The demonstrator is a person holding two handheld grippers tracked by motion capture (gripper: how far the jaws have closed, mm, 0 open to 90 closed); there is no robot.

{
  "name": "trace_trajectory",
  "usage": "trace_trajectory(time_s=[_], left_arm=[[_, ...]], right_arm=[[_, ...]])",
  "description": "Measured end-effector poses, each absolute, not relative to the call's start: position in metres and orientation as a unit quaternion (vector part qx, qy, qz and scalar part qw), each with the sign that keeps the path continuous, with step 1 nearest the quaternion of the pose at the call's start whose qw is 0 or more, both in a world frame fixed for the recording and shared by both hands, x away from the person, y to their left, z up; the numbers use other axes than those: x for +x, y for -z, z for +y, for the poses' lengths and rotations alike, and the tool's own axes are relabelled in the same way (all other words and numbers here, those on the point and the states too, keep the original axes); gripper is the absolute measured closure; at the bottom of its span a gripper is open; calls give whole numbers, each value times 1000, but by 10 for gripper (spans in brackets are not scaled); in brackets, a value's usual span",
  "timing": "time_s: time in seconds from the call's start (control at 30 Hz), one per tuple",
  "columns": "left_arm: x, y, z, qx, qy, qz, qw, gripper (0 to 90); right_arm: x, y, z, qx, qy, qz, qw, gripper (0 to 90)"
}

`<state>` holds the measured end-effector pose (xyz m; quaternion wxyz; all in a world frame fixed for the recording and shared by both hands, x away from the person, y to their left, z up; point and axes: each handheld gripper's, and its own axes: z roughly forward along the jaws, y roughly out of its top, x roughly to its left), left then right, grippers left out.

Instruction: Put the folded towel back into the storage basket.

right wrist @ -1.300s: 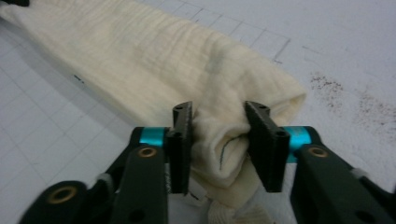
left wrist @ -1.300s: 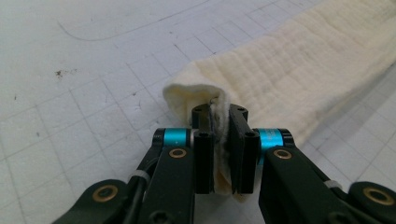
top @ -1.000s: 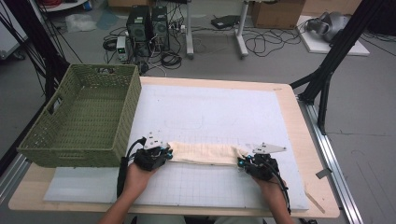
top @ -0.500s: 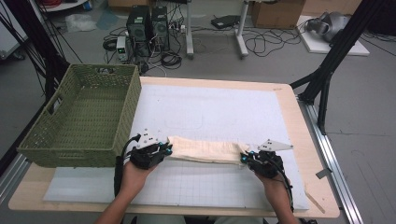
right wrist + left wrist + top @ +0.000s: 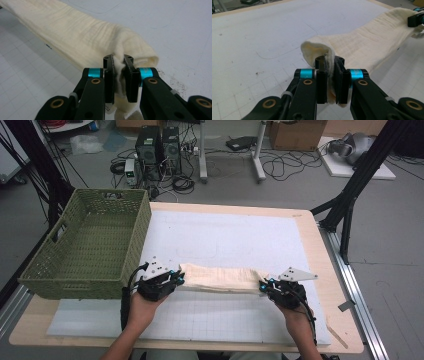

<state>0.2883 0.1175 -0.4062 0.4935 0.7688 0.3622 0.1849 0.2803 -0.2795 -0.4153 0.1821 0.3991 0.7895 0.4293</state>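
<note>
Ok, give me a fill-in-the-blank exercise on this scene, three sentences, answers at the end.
1. Each claw, the left claw and the right claw, is shut on one end of the cream ____.
2. The green woven basket stands at the table's ____ side in the high view.
3. The cloth hangs stretched between the claws above the white ____ that covers the table.

Missing words: cloth; left; mat
</note>
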Motion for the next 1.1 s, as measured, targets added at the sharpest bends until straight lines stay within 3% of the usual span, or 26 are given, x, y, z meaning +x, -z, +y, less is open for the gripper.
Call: trace_trajectory(time_s=[0.57,1.1], left_arm=[[282,391,121,758,-194,356,512,821],[265,356,140,741,-231,338,533,822]], right_arm=[[283,400,-280,390,-445,782,196,812],[314,360,-256,358,-449,787,224,817]])
